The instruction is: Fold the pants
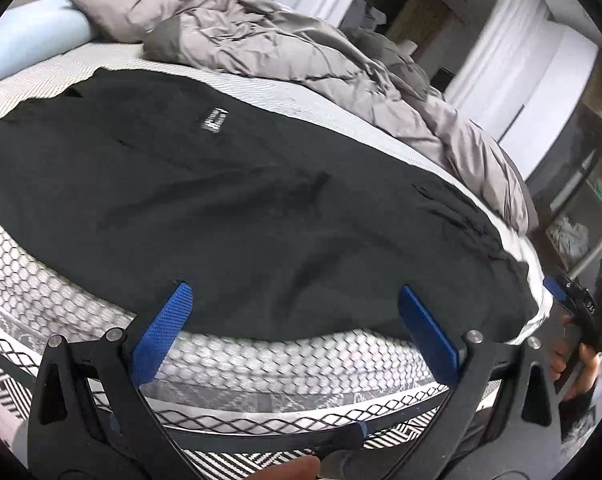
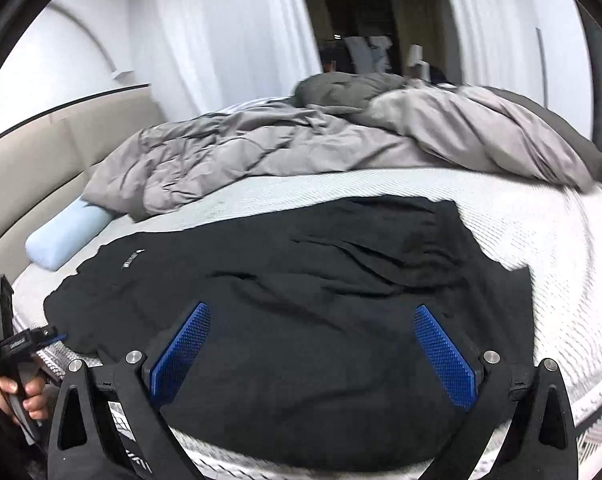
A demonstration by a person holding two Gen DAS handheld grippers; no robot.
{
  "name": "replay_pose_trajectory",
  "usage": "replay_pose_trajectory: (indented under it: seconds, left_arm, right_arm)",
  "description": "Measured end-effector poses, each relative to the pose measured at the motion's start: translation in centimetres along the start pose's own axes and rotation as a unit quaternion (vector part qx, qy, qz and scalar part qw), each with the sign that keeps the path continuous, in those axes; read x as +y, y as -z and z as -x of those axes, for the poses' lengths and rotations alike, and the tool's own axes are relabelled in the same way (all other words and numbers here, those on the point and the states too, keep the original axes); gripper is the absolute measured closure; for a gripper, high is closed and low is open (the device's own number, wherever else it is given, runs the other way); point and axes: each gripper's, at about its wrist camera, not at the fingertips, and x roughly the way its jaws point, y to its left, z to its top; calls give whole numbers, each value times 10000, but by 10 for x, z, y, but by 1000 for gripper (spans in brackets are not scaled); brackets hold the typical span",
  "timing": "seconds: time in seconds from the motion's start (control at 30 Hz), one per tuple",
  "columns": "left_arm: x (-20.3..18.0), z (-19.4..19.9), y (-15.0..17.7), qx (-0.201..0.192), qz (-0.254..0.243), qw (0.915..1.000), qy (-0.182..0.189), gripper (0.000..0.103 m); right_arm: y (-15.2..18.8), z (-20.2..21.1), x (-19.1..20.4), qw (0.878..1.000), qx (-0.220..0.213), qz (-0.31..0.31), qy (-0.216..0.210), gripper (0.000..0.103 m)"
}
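Black pants (image 2: 301,300) on mattress (image 2: 541,232)

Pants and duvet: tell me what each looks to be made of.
Pants: black matte knit, probably cotton jersey or fleece; soft shallow creases, no sheen, a small white label. Duvet: grey woven shell, likely cotton or microfibre over padding; puffy, with crisp fine wrinkles and a faint sheen.

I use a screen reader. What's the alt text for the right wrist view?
Black pants lie spread on a bed, the open right gripper above them. A grey duvet is bunched behind.
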Motion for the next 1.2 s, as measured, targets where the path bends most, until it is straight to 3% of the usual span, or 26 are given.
replay_pose_trajectory:
  seconds: [0.13,0.2,0.4,0.43,0.53,0.57,0.63,0.67,0.77,0.9,1.07,1.17,1.2]
  left_arm:
    - [-32,-6,19,12,-909,9954,-309,1]
    - [-45,-9,27,136,-1234,9920,-251,1]
    - [-67,-16,41,275,-1843,9819,-346,4]
    - [-70,-19,41,286,-1948,9800,-290,9]
    - [-79,-36,32,218,-2237,9735,-429,47]
    - [-81,-36,31,155,-2333,9717,-328,63]
    - [-82,-32,30,8,-2433,9699,-128,76]
    - [-82,-30,30,3,-2470,9690,-78,89]
    - [-81,-22,37,92,-2617,9651,-108,99]
    - [-65,-16,50,423,-2473,9680,-42,100]
    - [-52,-11,49,439,-2216,9738,246,99]
    - [-48,-7,46,423,-2094,9762,385,96]
    - [-45,-5,45,420,-2036,9772,438,89]
  right_arm:
    - [25,10,-21,9992,159,-344,-121,0]
    - [38,13,-29,9986,262,-455,-45,0]
    - [64,17,-54,9949,329,-949,-42,0]
    - [66,16,-56,9946,343,-981,-58,0]
    - [68,8,-59,9934,395,-1073,-15,0]
    - [68,6,-61,9929,397,-1121,-7,0]
    - [67,2,-68,9896,338,-1394,-140,0]
    - [67,2,-72,9873,289,-1547,-200,0]
    - [69,6,-82,9829,161,-1823,-187,0]
    - [82,11,-103,9752,130,-2207,-80,0]
    - [81,5,-126,9672,-82,-2525,-258,1]
    - [73,-7,-140,9626,-147,-2690,-272,12]
    - [71,-11,-144,9626,-111,-2699,-204,22]
